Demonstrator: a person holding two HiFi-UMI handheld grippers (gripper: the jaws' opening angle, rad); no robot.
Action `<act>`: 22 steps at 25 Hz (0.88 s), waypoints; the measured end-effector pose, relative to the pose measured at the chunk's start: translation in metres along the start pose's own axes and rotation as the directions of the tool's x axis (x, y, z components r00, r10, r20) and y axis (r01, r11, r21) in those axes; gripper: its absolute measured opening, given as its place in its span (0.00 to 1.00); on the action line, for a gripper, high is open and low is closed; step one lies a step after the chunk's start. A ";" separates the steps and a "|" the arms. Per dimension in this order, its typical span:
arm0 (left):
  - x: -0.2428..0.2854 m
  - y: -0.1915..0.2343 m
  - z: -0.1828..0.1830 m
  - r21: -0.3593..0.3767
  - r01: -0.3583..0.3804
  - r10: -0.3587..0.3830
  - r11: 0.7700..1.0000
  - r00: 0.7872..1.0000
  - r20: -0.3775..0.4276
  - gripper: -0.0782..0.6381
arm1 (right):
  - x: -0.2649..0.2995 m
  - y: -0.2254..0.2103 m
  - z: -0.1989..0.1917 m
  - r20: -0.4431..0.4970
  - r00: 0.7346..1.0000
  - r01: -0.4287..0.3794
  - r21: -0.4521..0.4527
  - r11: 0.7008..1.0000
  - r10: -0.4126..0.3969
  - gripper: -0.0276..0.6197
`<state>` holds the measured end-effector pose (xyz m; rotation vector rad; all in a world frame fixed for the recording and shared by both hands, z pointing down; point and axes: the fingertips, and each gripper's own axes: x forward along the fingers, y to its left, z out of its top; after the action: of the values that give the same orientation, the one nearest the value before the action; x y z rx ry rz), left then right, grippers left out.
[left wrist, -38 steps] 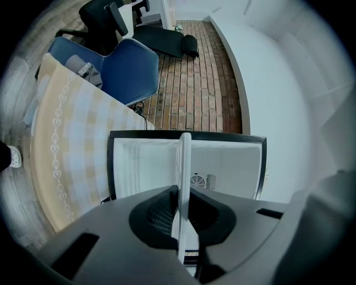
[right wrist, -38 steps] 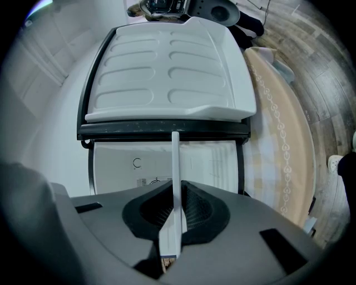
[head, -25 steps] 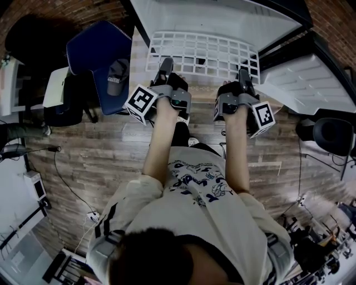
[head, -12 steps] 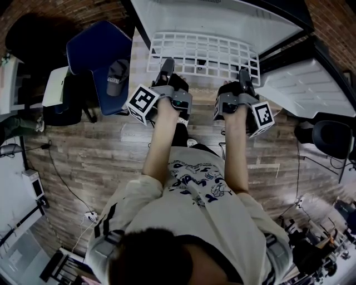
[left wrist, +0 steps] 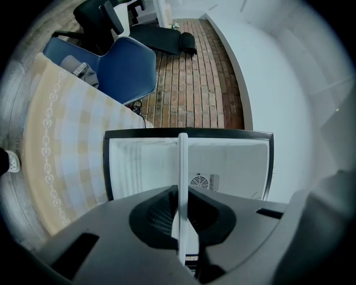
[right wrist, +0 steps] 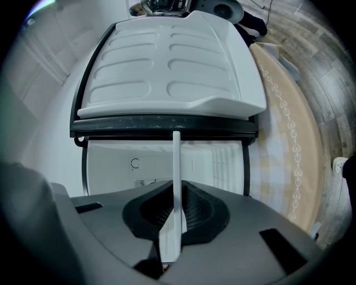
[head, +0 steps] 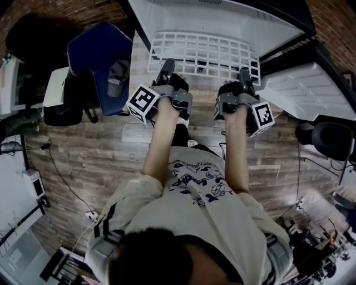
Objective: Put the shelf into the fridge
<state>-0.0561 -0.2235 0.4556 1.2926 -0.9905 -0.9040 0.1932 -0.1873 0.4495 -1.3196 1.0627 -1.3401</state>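
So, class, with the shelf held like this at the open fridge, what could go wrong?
The left gripper and right gripper pinch the shelf only at its near edge, so it might sag or slip. It looks nearly as wide as the fridge opening; a skew could jam it.

Ahead: fridge [head: 222, 16], shelf [head: 203, 53] at its mouth; chair [head: 97, 47] left, door [head: 303, 89] right.

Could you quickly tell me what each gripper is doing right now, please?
Left gripper: shut on the shelf.
Right gripper: shut on the shelf.
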 end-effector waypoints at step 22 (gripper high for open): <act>0.015 0.004 0.003 -0.008 -0.001 0.001 1.000 1.000 -0.014 0.16 | 0.015 -0.004 0.003 0.015 1.000 -0.004 0.004 1.000 0.004 0.12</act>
<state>-0.0538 -0.2386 0.4613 1.2905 -0.9754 -0.8960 0.1960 -0.2017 0.4564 -1.3222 1.0513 -1.3271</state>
